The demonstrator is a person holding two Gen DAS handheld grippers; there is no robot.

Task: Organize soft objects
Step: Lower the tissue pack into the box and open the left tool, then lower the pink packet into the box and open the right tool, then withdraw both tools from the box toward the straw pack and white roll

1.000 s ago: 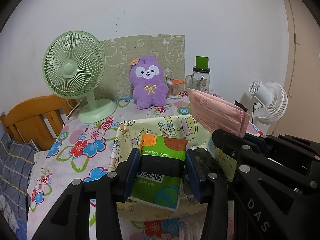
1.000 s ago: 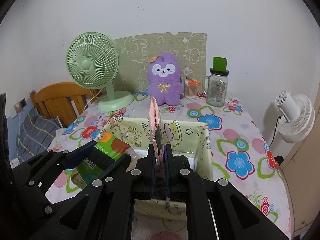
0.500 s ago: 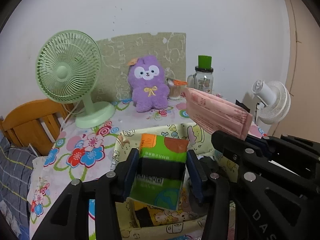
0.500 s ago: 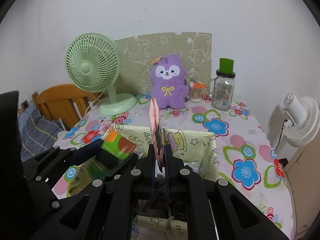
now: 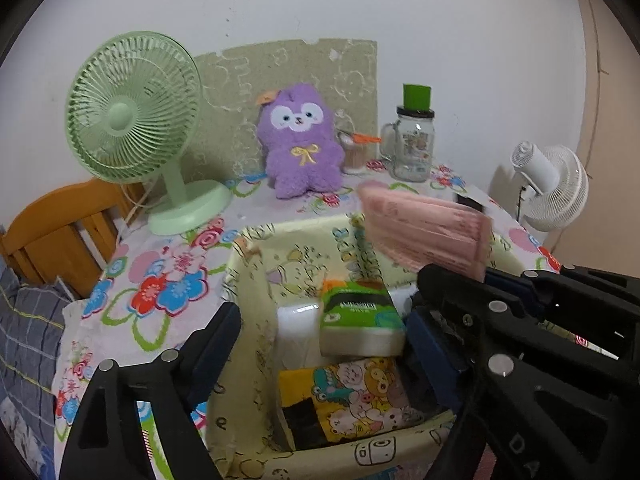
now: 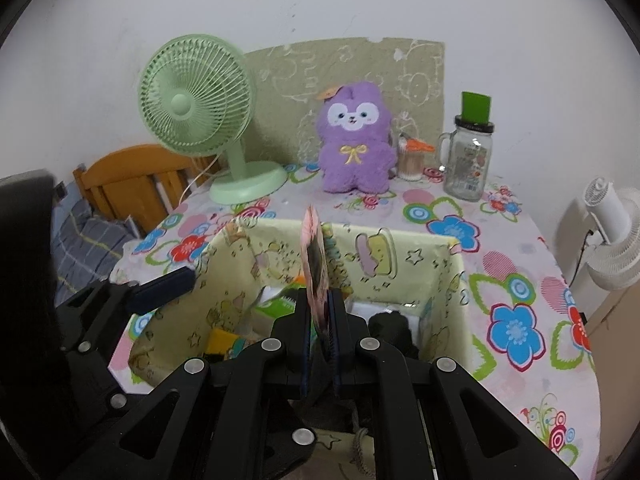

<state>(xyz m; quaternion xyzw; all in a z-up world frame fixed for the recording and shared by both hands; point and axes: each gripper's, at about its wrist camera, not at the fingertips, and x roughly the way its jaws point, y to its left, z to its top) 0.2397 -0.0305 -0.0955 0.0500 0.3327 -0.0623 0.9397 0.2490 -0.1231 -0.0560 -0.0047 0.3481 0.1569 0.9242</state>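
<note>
You are spreading the jaws of your left gripper (image 5: 320, 344) over the fabric storage bin (image 5: 248, 276), and they are opening wider at this moment; the green tissue pack (image 5: 360, 320) is lying between them inside the bin, clear of both pads, resting on a white pack and just behind a cartoon-printed pack (image 5: 352, 404). Your right gripper (image 6: 320, 320) is pinching the pink tissue pack (image 6: 314, 256) at its lower edge, jaws pressed nearly together, and the pack is standing upright above the bin's open top. These packs are looking light and squashy, with slick plastic wrapping, so a grip across the flat faces, near the middle, is likely holding better than one at a corner, where the wrapper may slide or crumple. The pink pack is flexing little while you are gripping it edge-on, yet it may tip once released, so you are probably wanting it low among the others first.
</note>
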